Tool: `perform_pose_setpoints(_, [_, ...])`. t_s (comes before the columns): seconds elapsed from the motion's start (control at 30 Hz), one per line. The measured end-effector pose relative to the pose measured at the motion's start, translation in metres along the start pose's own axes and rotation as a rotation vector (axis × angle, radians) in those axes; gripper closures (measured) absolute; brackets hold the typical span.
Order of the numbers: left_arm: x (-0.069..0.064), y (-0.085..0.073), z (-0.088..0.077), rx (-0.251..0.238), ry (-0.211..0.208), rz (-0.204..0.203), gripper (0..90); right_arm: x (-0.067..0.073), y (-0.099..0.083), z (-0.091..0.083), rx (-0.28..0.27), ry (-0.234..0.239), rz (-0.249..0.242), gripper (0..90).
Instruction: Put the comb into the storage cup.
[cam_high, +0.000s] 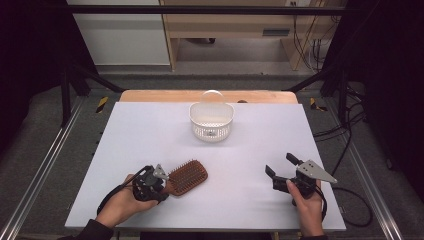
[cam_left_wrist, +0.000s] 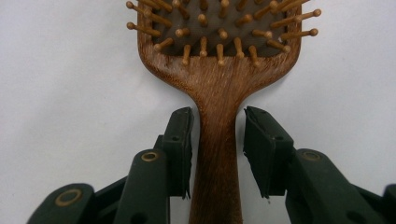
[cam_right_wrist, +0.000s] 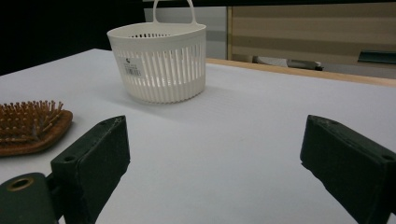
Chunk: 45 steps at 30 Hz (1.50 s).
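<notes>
A wooden paddle hairbrush (cam_high: 187, 176) lies bristles up on the white table, near the front left. My left gripper (cam_high: 164, 186) reaches in from the brush's handle end. In the left gripper view the handle of the hairbrush (cam_left_wrist: 219, 93) runs straight up between the two jaws of the left gripper (cam_left_wrist: 218, 116); the pads flank it closely, with a thin gap still showing on the right side. My right gripper (cam_high: 280, 164) rests open at the front right with nothing between its jaws (cam_right_wrist: 215, 126). The hairbrush (cam_right_wrist: 28, 123) lies off to its left.
A white slotted plastic basket (cam_high: 212, 120) with a loop handle stands upright at the back middle of the table (cam_high: 150, 135); the basket (cam_right_wrist: 159, 60) looks empty through its slats. A wooden edge runs along the table's far side. Cables trail from both grippers.
</notes>
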<state>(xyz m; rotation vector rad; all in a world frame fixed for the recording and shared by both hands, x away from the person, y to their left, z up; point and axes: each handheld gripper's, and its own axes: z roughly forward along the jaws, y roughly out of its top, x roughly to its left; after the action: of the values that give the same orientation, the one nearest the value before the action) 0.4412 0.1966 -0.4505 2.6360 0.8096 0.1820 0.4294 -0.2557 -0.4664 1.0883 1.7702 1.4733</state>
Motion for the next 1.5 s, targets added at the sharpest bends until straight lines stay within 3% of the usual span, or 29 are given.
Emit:
perform_pose_setpoints(0.23, [0.001,0.004,0.001,0.023,-0.018,0.015,69.4,0.000,0.000,0.000,0.003,0.001,0.001,8.4])
perform_pose_setpoints(0.37, [0.004,0.006,0.002,0.039,-0.031,0.004,71.8,0.001,0.000,0.001,0.004,0.003,0.000,8.4])
perform_pose_setpoints(0.63, [0.003,0.001,0.001,-0.004,-0.019,0.011,72.4,0.001,0.000,0.001,0.004,0.008,0.004,8.5])
perform_pose_setpoints(0.73, [0.001,-0.001,-0.001,-0.035,-0.001,0.023,72.4,0.000,0.000,0.000,-0.001,0.006,0.007,8.5])
perform_pose_setpoints(0.8, [-0.001,-0.001,-0.002,-0.067,0.034,0.034,72.4,0.000,0.000,0.000,-0.003,0.007,0.010,8.5])
perform_pose_setpoints(0.87, [-0.002,0.000,-0.004,-0.114,0.038,0.024,72.4,0.000,0.000,0.000,-0.004,0.007,0.008,8.4])
perform_pose_setpoints(0.97, [-0.005,0.003,-0.006,-0.164,0.076,0.024,72.4,0.000,0.000,0.000,-0.006,0.009,0.011,8.1])
perform_pose_setpoints(1.0, [-0.005,0.003,-0.006,-0.164,0.076,0.024,72.4,0.000,0.000,0.000,-0.006,0.009,0.011,8.1])
perform_pose_setpoints(1.1, [-0.010,0.005,-0.005,-0.242,0.111,0.015,72.4,0.001,0.001,-0.001,-0.011,0.015,0.018,7.8])
perform_pose_setpoints(1.33, [-0.015,0.006,-0.001,-0.334,0.157,0.005,72.4,0.003,0.001,0.000,-0.019,0.033,0.033,7.1])
perform_pose_setpoints(1.4, [-0.018,0.007,0.000,-0.400,0.204,0.015,72.4,0.005,0.001,0.000,-0.029,0.044,0.047,6.9])
perform_pose_setpoints(1.47, [-0.017,0.007,0.000,-0.454,0.205,-0.001,72.4,0.008,0.002,0.001,-0.036,0.056,0.058,7.0])
perform_pose_setpoints(1.5, [-0.017,0.007,0.000,-0.454,0.205,-0.001,72.4,0.010,0.003,0.002,-0.041,0.059,0.062,7.1])
